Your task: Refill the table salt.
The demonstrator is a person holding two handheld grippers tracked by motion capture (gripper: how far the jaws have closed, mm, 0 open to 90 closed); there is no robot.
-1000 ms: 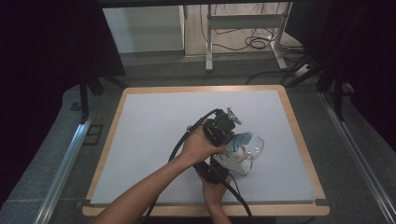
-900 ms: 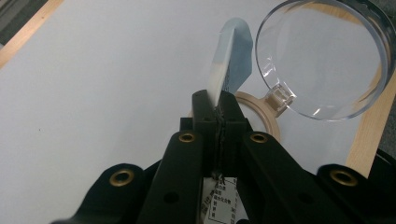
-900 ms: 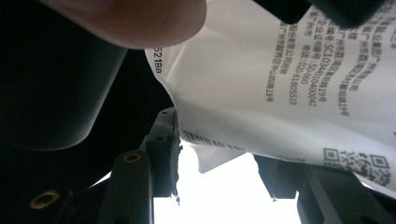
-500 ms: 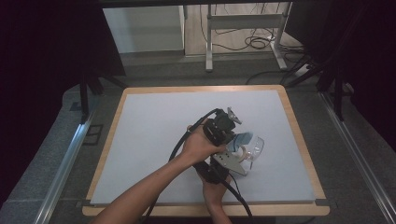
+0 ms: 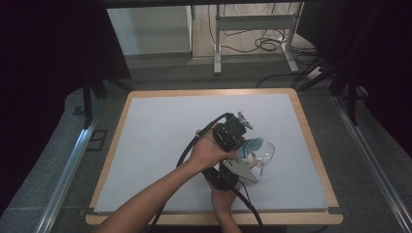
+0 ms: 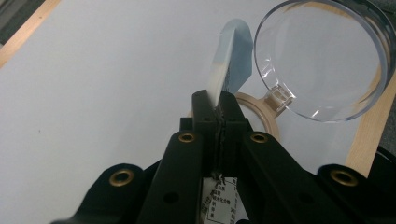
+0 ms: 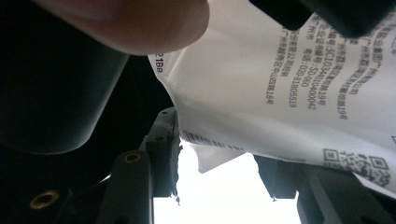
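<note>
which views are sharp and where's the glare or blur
High view: table evenly lit, surroundings dark. Left gripper view: packet and clear lens sharp, glints on its rim. Right gripper view: packet print crisp, fingertip blurred, bright washed-out patch below.

A white table top (image 5: 160, 145) with a wooden rim; beyond it, cables (image 5: 265, 43) on the floor.

both forearms are showing bare, no sleeves. left gripper (image 6: 219, 109): matte black body, fingers (image 6: 204, 112) running straight and flat-faced, brass-ringed screw holes sitting along each link. right gripper (image 7: 219, 177): same black build, one brass ring showing at the lower corner. a grey three-cornered plate (image 5: 241, 168) is riding on top. thick black cable (image 5: 194, 141) is looping off the body.
</note>
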